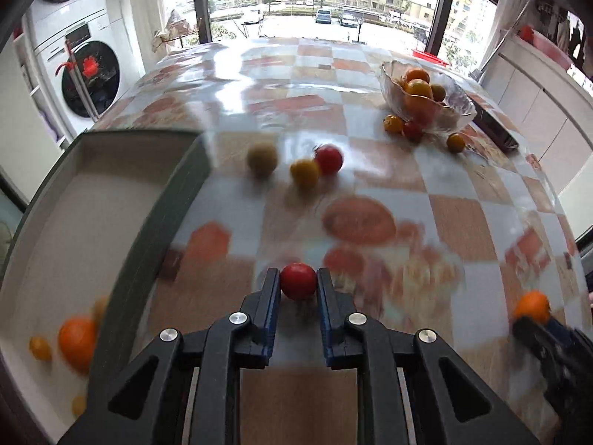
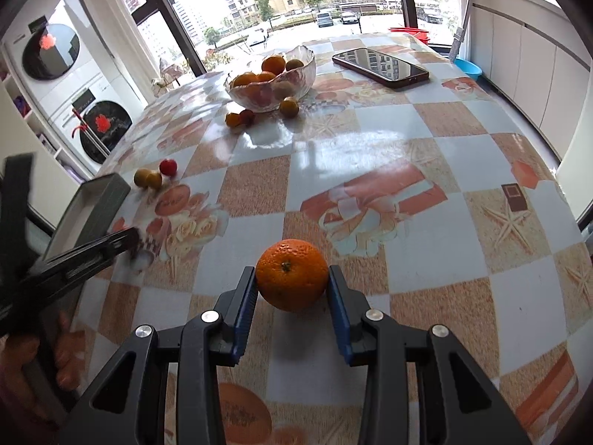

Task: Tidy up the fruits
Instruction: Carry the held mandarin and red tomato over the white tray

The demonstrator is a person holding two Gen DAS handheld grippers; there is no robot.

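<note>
Between the blue ribbed pads of my left gripper (image 1: 298,281) sits a small red tomato (image 1: 298,281), smooth, round and glossy; the jaws are pinched onto it from both sides, just above the table (image 1: 463,200). My right gripper (image 2: 292,282) is clamped the same way on an orange (image 2: 292,274), its pitted skin and green stem scar turned toward the camera, with its shadow falling on the cloth just beneath.

Left of the red tomato lies the box (image 1: 170,200), a shallow rectangular tray with dark outer walls and a pale, matte inside. Within it I make out a larger orange fruit (image 1: 77,341) and a small yellow one (image 1: 40,348); that corner is blurred, so I cannot tell how many pieces are there in all.

Beyond the red tomato, further up the table, three small round fruits lie close together: a dull yellow-green one (image 1: 262,158), a yellow one (image 1: 304,172) touching a red one (image 1: 328,159). Further back and to the right stands a clear glass bowl (image 1: 459,102) with a wavy rim, heaped with oranges, and three small fruits rest against its near side. Beyond the bowl's right side lies a phone (image 2: 381,67), flat, dark and shiny. A slick, glossy oilcloth in orange and white checks with flower and starfish prints covers the table.
</note>
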